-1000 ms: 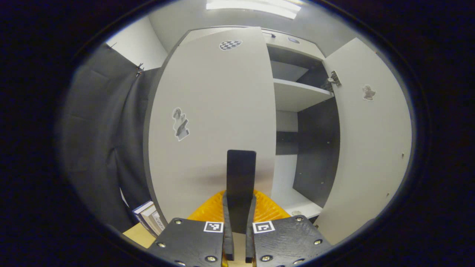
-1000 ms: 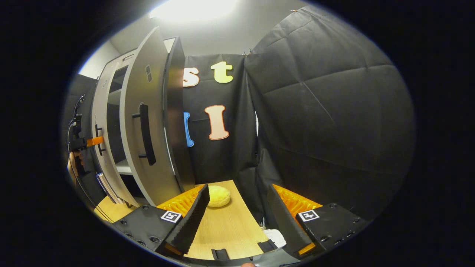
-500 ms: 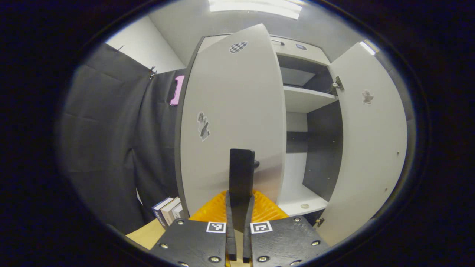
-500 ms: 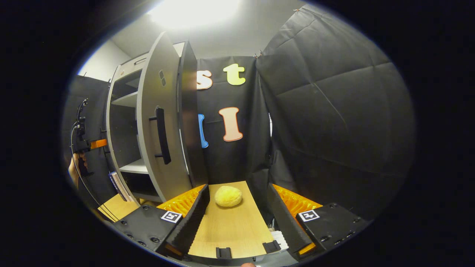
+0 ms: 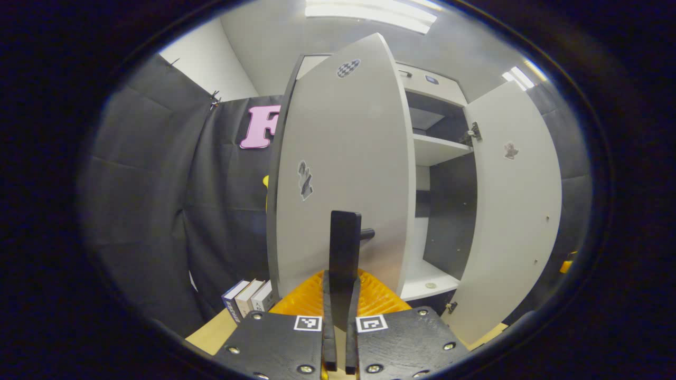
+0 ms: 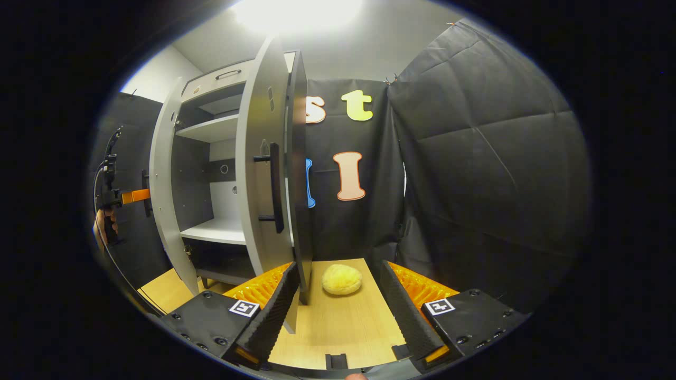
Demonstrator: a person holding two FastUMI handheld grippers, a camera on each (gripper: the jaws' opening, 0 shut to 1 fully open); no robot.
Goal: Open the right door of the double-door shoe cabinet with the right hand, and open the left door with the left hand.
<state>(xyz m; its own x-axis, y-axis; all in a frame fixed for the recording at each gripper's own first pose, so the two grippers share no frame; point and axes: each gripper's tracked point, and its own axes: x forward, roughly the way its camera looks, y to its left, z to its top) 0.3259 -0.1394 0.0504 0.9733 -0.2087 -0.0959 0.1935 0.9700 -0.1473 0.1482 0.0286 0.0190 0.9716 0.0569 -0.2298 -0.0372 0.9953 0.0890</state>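
Standing open — both doors of the shoe cabinet (image 6: 222, 158).
The left door handle (image 5: 346, 248) is pinched by the left gripper (image 5: 338, 316); the right gripper (image 6: 338, 311) is spread wide beside the cabinet, gripping nothing.

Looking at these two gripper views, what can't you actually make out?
- Left gripper view: the left gripper hides the grey left door's black handle, so the grasp is unclear.
- Left gripper view: the small round thing on the bottom shelf is too small to identify.
- Right gripper view: the grey right door hides part of the cabinet interior.
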